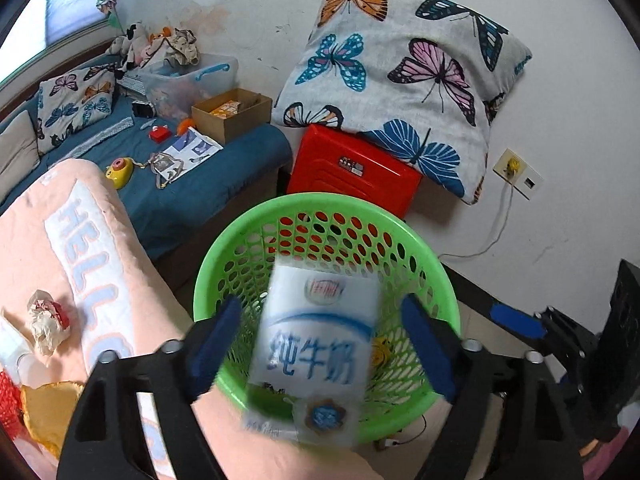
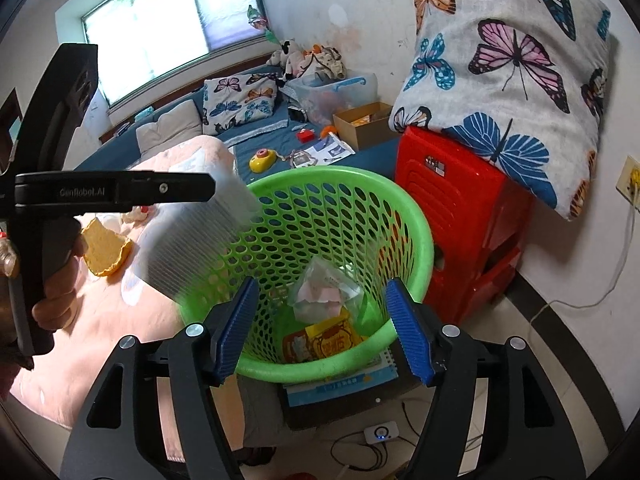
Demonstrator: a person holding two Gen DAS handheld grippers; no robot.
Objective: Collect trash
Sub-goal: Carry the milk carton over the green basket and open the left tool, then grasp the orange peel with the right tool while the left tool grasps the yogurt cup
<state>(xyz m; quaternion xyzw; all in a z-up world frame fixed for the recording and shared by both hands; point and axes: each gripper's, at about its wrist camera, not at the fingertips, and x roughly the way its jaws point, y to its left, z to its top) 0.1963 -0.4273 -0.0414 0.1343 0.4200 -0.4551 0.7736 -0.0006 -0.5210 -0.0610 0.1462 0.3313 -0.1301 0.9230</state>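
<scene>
A white and blue milk carton [image 1: 316, 344] shows motion-blurred over the green mesh basket [image 1: 224, 256]. It sits between the fingers of my left gripper [image 1: 320, 312], whose blue pads stand apart from it on both sides, so the gripper is open. In the right wrist view the same carton [image 2: 196, 236] is a grey blur under the left gripper [image 2: 112, 192], at the basket's [image 2: 420, 232] left rim. My right gripper [image 2: 322, 284] is open and empty above the basket's near side. Crumpled plastic [image 2: 324, 292] and a yellow snack packet [image 2: 328, 338] lie inside.
A crumpled wrapper [image 1: 46, 320] and an orange peel [image 2: 106, 248] lie on the pink blanket [image 1: 100, 240]. A red stool [image 2: 460, 216] under a butterfly pillow [image 2: 520, 80] stands behind the basket. A notebook [image 2: 344, 384] and a cabled white device [image 2: 380, 434] lie on the floor.
</scene>
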